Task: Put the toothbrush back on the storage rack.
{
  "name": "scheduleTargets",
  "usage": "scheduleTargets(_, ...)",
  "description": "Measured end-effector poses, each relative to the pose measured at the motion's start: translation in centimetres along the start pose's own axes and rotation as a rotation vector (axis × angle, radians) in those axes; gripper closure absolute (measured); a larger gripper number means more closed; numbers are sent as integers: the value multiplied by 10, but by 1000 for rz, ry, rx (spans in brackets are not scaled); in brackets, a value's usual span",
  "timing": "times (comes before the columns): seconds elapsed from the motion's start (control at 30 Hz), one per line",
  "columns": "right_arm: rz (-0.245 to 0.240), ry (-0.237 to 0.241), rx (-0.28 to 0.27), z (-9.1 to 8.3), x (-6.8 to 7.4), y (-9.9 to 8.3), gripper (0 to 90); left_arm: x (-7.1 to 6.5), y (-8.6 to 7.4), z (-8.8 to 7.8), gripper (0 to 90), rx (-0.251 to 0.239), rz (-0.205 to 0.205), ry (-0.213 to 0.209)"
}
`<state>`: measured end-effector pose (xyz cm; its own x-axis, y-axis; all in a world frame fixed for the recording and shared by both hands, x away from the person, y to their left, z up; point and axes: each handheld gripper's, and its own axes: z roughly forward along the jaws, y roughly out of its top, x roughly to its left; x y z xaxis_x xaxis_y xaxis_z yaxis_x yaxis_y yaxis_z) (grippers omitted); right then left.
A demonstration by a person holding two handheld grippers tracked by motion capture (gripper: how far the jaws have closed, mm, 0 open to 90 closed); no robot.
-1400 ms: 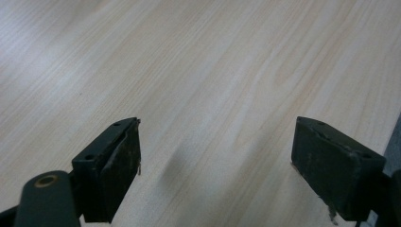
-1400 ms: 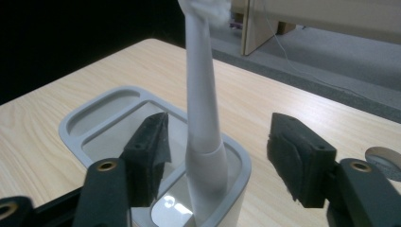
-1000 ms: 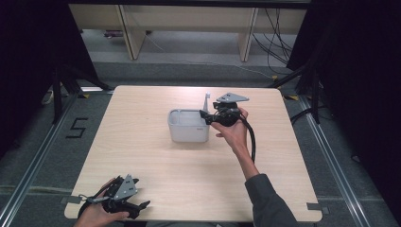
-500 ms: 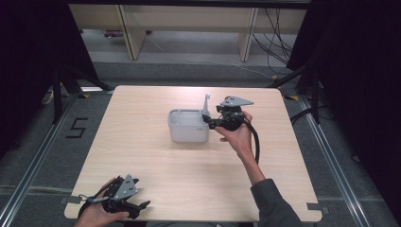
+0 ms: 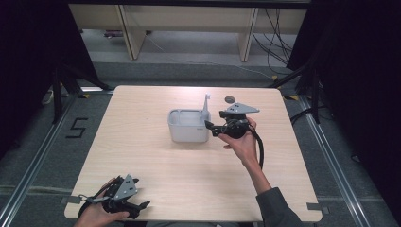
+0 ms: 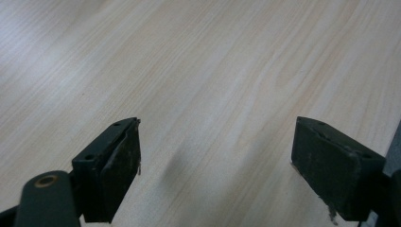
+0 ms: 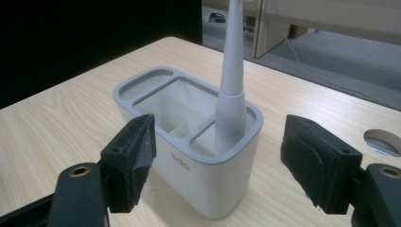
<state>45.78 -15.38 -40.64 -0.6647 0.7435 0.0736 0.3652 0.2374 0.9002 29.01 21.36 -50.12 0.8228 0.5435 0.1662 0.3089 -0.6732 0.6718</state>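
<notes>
Right gripper [image 5: 213, 126] has backed off slightly from the white plastic organiser caddy with grey rim [image 5: 188, 125]; left gripper [image 5: 124, 200] unchanged at the near-left corner of the pale wood-grain desk [image 5: 142, 156]. Both sets of fingers released, nothing held. Caddy sits mid-desk, dead ahead of the right fingers [image 7: 130, 163]. Grey tapered plastic stick [image 7: 231, 94] stands upright in the nearest compartment, long axis vertical. Right hand is far nearer.
</notes>
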Motion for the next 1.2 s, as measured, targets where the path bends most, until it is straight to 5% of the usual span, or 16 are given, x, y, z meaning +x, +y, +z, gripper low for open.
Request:
scheduleTargets(0.47, -52, 27, 9, -6, 7, -11, 260, 0, 0, 0, 163, -1, 0, -1)
scheduleTargets(0.53, -22, 16, 18, -8, 11, -13, 261, 0, 0, 0, 163, -2, 0, -1)
scheduleTargets(0.67, -51, 24, 27, -10, 11, -16, 256, 0, 0, 0, 163, -4, -3, 2)
scheduleTargets(0.7, -20, 17, 37, -11, 14, -17, 256, 0, 0, 0, 162, -3, -2, 0)
scheduleTargets(0.73, -53, 16, 42, -12, 13, -18, 255, 0, 0, 0, 163, -4, -1, -1)
scheduleTargets(0.97, -20, 18, 57, -15, 17, -28, 251, 0, 0, 0, 163, -3, -1, 1)
scheduleTargets(1.2, -41, 25, 88, -17, 21, -38, 246, 0, 0, 0, 163, -2, -1, -1)
